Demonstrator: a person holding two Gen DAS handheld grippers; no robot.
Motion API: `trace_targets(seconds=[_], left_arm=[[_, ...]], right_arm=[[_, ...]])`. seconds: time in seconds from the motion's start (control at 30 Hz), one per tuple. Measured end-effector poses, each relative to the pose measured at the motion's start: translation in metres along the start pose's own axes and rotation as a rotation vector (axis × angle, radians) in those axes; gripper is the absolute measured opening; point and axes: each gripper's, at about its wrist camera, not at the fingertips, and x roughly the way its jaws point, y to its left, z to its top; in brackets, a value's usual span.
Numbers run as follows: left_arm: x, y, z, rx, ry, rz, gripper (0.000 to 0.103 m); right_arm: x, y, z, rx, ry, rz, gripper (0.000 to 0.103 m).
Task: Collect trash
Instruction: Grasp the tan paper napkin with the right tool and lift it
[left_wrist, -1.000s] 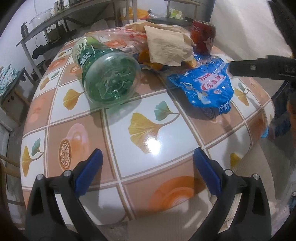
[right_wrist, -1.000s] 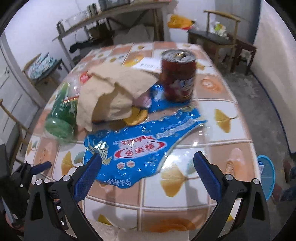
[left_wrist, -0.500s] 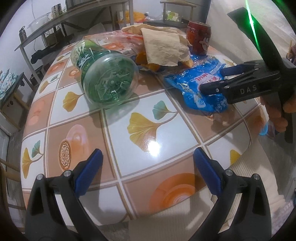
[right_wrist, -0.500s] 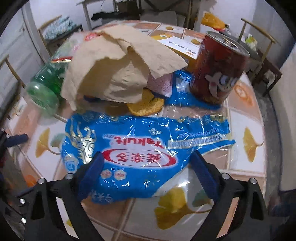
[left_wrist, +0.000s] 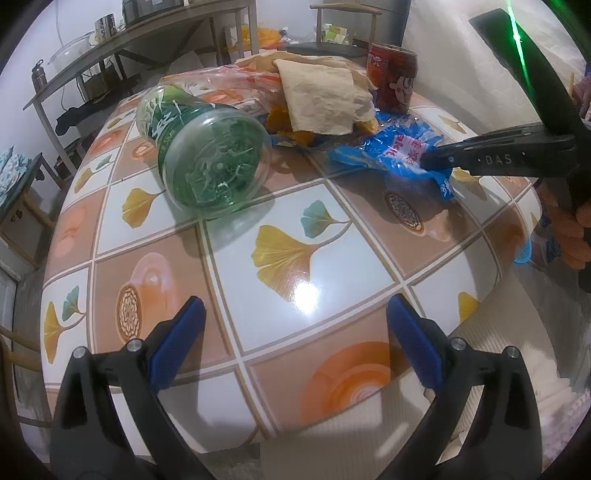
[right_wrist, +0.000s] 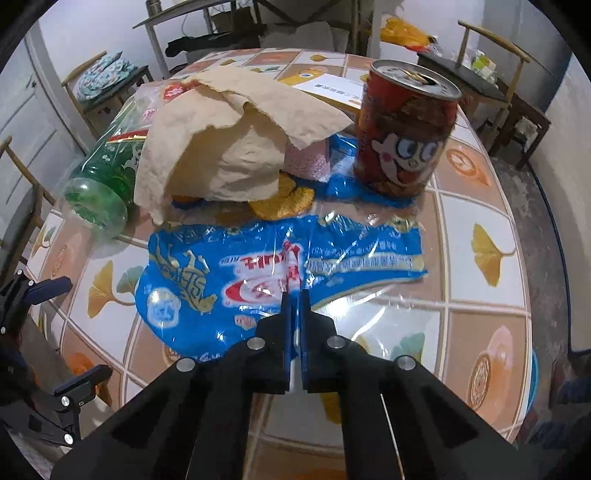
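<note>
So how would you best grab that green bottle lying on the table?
The green bottle lies on its side, its round base toward the open left gripper. Judging by that, come from above and close across the barrel's middle, since the wide base offers the jaws nothing to pinch.

Blue wrapper with a red-and-white logo and gold print. Red can showing a cartoon face. Green see-through bottle. Tan crumpled paper. Tabletop in white and peach squares with yellow and teal ginkgo leaves. Blue pads on black fingers.
</note>
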Motion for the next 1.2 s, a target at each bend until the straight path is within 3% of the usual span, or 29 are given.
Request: trace_targets(seconds=[0.27,0.33,0.37,0.43,0.47,0.57,0.63,0.73,0.9,1.0,1.17,1.2], left_arm=[[-0.001,0.0,-0.001,0.009,-0.005,-0.003,0.096],[-0.001,0.0,-0.001,0.009,-0.005,-0.004,0.096],[-0.001,-0.001,-0.001,0.009,-0.006,-0.003,0.096],[-0.001,0.0,0.0,0.008,-0.007,-0.003,0.096],[0.0,0.0,0.0,0.009,-0.008,-0.003,0.096],[0.0,0.0,0.0,0.009,-0.008,-0.003,0.096],[0.0,0.0,0.0,0.008,-0.011,-0.002,0.096],[0.001,0.0,0.001,0.002,-0.015,0.002,0.096],[0.0,0.0,-0.001,-0.003,-0.018,0.006,0.096],[-0.001,0.0,-0.002,-0.004,-0.017,0.008,0.096],[0.0,0.001,-0.003,0.0,-0.023,0.007,0.096],[0.0,0.002,-0.003,0.003,-0.025,0.006,0.096]], right_arm=[[-0.015,-0.005,-0.021,0.062,-0.002,0.056,0.004],[-0.022,-0.008,-0.023,0.075,-0.023,0.073,0.009],[-0.028,-0.008,-0.022,0.078,-0.044,0.091,0.014],[-0.036,-0.008,-0.016,0.081,-0.08,0.114,0.047],[-0.042,-0.006,-0.009,0.075,-0.112,0.132,0.053],[-0.049,-0.002,0.014,0.052,-0.164,0.169,0.06],[-0.051,0.005,0.04,0.021,-0.206,0.215,0.071],[-0.043,0.015,0.074,-0.028,-0.229,0.211,0.078],[-0.001,0.035,0.123,-0.148,-0.166,0.096,0.078],[0.015,0.037,0.13,-0.158,-0.108,0.118,0.058],[0.02,0.033,0.126,-0.139,-0.08,0.121,0.032],[0.017,0.033,0.125,-0.135,-0.085,0.123,0.019]])
